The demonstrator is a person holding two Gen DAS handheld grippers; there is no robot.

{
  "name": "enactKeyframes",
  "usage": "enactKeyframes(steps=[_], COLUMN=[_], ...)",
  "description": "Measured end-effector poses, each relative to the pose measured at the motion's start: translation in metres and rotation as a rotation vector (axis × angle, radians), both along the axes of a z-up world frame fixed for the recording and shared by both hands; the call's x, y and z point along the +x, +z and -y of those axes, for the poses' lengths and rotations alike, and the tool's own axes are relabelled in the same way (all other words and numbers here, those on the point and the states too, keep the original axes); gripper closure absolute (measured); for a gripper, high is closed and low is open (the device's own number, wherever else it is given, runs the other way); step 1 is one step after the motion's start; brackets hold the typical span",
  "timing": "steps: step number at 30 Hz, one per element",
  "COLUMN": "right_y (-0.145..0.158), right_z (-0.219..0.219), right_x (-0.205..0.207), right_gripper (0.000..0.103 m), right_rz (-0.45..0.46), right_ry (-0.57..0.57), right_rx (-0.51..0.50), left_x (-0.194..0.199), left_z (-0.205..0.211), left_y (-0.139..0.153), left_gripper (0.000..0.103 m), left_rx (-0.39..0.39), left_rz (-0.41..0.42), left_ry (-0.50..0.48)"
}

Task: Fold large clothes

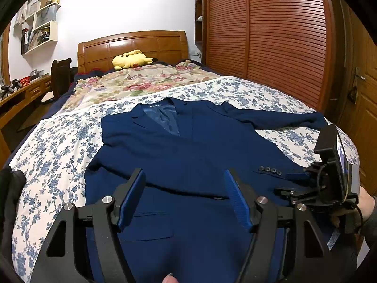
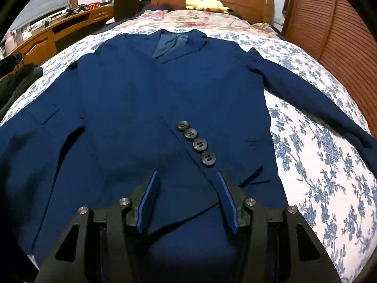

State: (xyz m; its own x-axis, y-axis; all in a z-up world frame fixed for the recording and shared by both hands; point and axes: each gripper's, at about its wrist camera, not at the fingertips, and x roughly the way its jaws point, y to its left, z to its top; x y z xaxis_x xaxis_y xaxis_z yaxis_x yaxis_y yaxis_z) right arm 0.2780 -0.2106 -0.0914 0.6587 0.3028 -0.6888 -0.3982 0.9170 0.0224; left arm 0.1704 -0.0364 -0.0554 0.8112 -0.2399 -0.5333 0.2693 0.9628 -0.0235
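Navy blue wool-look suit jacket (image 2: pixel 146 99) lies front-up and flat on the bed (image 1: pixel 59 141), collar toward the headboard, hem toward the camera. One sleeve is already folded across the front: its cuff with four dark round buttons (image 2: pixel 195 142) sits on the chest panel, cuff end just under the right tool (image 2: pixel 186 202). The other sleeve (image 1: pixel 278 116) is spread out sideways over the bedspread toward the wardrobe side. Judgement: sleeve-folding stage, roughly a third done; body folds not started. Left tool (image 1: pixel 185 198) hovers over the lower front near the pocket flap, jaws spread, nothing between them. Right tool likewise has jaws apart and empty, above the cuff; can't tell if the tips touch cloth. Next move probably calls for pinching the outstretched sleeve near its end and bringing it across the chest, keeping the shoulder seam flat so the lapels don't buckle. Surface: soft mattress under a white sheet with blue floral print, a pink-rose floral quilt (image 1: pixel 132 85) further up, so cloth will drag rather than slide. Room: wooden headboard (image 1: pixel 132 47), yellow plush toy (image 1: pixel 129 60) on the pillow end, brown louvred wardrobe doors (image 1: pixel 271 35), wooden bench (image 2: pixel 54 33) with clutter on the other side.
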Motion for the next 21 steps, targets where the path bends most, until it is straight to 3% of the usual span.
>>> enactKeyframes(steps=[10,21], right_y=[0.019,0.052], right_z=[0.021,0.147], right_x=[-0.013,-0.002], right_gripper=[0.049,0.049], right_rz=[0.008,0.023], right_ry=[-0.019,-0.246], right_rx=[0.006,-0.005], left_x=[0.004,0.005], left_z=[0.011,0.027], left_y=[-0.003,-0.009], left_gripper=[0.033,0.033], left_rx=[-0.011,-0.008], left_rz=[-0.015,-0.033], left_ry=[-0.029,-0.072])
